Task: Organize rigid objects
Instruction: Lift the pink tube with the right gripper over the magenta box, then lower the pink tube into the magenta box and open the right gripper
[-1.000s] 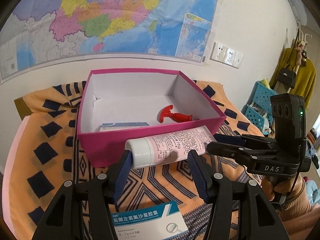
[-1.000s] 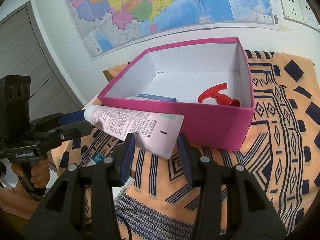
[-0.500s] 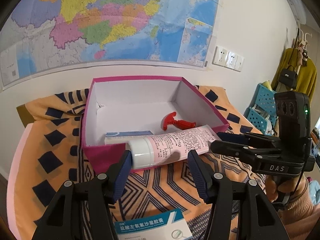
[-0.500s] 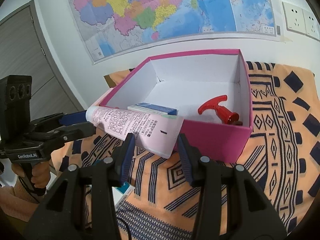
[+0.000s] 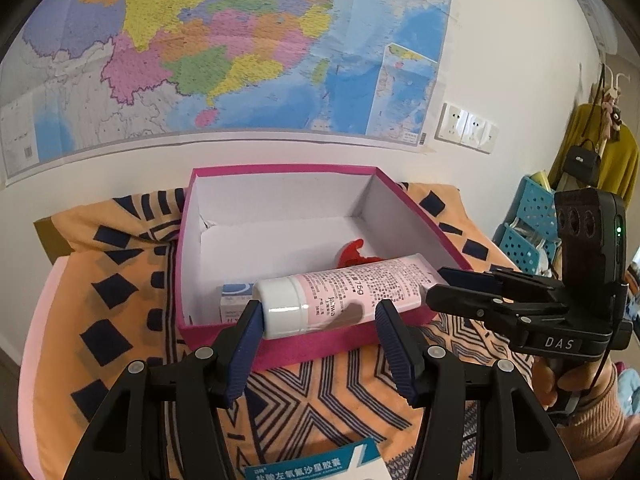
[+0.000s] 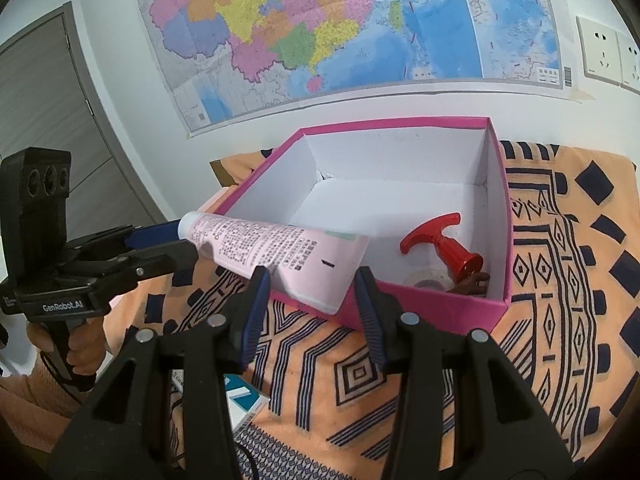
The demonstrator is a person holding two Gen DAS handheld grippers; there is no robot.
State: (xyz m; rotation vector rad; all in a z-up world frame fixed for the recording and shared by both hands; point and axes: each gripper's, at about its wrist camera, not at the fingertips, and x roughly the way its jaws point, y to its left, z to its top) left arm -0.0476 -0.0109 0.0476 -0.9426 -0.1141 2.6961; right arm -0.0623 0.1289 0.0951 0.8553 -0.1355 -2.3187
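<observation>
Against the map-covered wall [image 5: 224, 52], just ahead of both grippers, sits the pink box [image 5: 304, 340], above whose near rim the tube [image 5: 344, 296] hangs crosswise, left gripper [image 5: 320, 320] clamping its cap end, right gripper [image 6: 312, 284] its flat tail.

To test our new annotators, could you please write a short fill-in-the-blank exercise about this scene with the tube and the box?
The left gripper grips the pink tube by its ___ end. The right gripper grips the same ___. Inside the box lies a T-handled piece coloured ___. On the wall hangs a large ___.
Missing: cap; tube; red; map.
</observation>
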